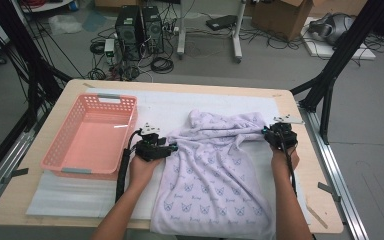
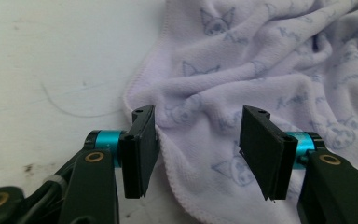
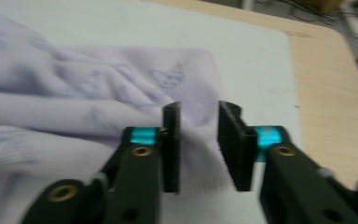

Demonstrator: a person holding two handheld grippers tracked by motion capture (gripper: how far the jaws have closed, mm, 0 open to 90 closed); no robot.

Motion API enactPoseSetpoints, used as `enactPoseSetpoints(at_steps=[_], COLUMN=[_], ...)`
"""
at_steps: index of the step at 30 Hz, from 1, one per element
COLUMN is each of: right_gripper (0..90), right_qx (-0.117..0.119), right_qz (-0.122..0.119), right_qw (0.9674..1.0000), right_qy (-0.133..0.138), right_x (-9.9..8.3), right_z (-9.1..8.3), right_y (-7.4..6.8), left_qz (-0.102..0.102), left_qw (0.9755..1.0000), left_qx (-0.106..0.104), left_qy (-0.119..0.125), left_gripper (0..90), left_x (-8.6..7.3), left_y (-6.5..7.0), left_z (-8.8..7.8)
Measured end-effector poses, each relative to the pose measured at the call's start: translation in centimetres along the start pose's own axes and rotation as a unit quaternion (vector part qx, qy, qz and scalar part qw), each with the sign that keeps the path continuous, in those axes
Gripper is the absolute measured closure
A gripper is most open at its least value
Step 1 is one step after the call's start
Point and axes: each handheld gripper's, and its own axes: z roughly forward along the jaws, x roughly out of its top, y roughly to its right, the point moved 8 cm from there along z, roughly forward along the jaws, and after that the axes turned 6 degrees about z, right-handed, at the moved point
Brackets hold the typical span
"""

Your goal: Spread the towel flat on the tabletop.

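Observation:
A lilac towel (image 1: 215,170) printed with small cat faces lies rumpled on the white mat, its near end hanging over the table's front edge. My left gripper (image 1: 172,147) rests at the towel's left edge. In the left gripper view it (image 2: 198,116) stands open, with a fold of the towel (image 2: 261,70) lying between the jaws and the pads not pressing on it. My right gripper (image 1: 268,132) is at the towel's far right corner. It (image 3: 199,112) stands open, its jaws a little apart, with the towel's corner (image 3: 74,107) beneath and between them.
A pink plastic basket (image 1: 55,145) sits empty on the left of the table. The white mat (image 1: 80,195) covers most of the wooden tabletop (image 1: 320,165). Black frame posts stand at both far corners, and cables and computer cases lie on the floor beyond.

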Motion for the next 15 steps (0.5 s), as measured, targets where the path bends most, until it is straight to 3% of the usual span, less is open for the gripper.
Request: enactPoseSetpoints(at_steps=[3, 5, 6, 8, 10, 11, 13, 14, 15], right_gripper=[64.1, 63.0, 62.3, 60.0, 59.9, 59.9, 60.3, 60.8, 61.5], right_qx=[0.040, 0.070, 0.083, 0.125, 0.139, 0.145, 0.167, 0.165, 0.167], right_qz=[-0.006, -0.014, -0.023, -0.032, -0.057, -0.061, -0.048, -0.049, -0.055], right_qw=[0.9991, 0.9973, 0.9962, 0.9917, 0.9887, 0.9875, 0.9847, 0.9846, 0.9838], right_qy=[0.014, 0.017, 0.016, 0.006, -0.005, -0.009, -0.021, -0.029, -0.036], right_x=[0.1, -0.1, -0.3, -0.9, -1.8, -2.3, -3.3, -3.9, -4.4], right_z=[-1.4, -2.6, -3.2, -4.2, -4.9, -5.1, -5.3, -5.2, -5.1], right_y=[-1.0, -1.9, -2.3, -3.3, -3.8, -3.9, -4.1, -4.1, -4.2], left_qz=[0.004, 0.019, 0.021, 0.046, 0.069, 0.059, 0.062, 0.059, 0.046], left_qw=[0.9997, 0.9995, 0.9993, 0.9982, 0.9964, 0.9972, 0.9959, 0.9952, 0.9957], left_qx=[-0.003, -0.001, -0.009, 0.003, 0.014, 0.013, 0.045, 0.068, 0.078], left_qy=[-0.022, -0.026, -0.031, -0.039, -0.046, -0.045, -0.046, -0.038, -0.020], left_gripper=[43.5, 43.7, 45.9, 52.1, 76.8, 82.9, 84.9, 85.4, 85.5], left_x=[-0.6, -0.6, -0.7, -0.8, -0.9, -0.8, -0.8, -0.6, -0.5], left_y=[0.3, 0.6, 0.8, 1.2, 1.3, 1.2, 0.5, -0.1, -0.7], left_z=[0.5, 0.5, 0.6, 0.7, 0.6, 0.6, 0.1, -0.3, -0.9])
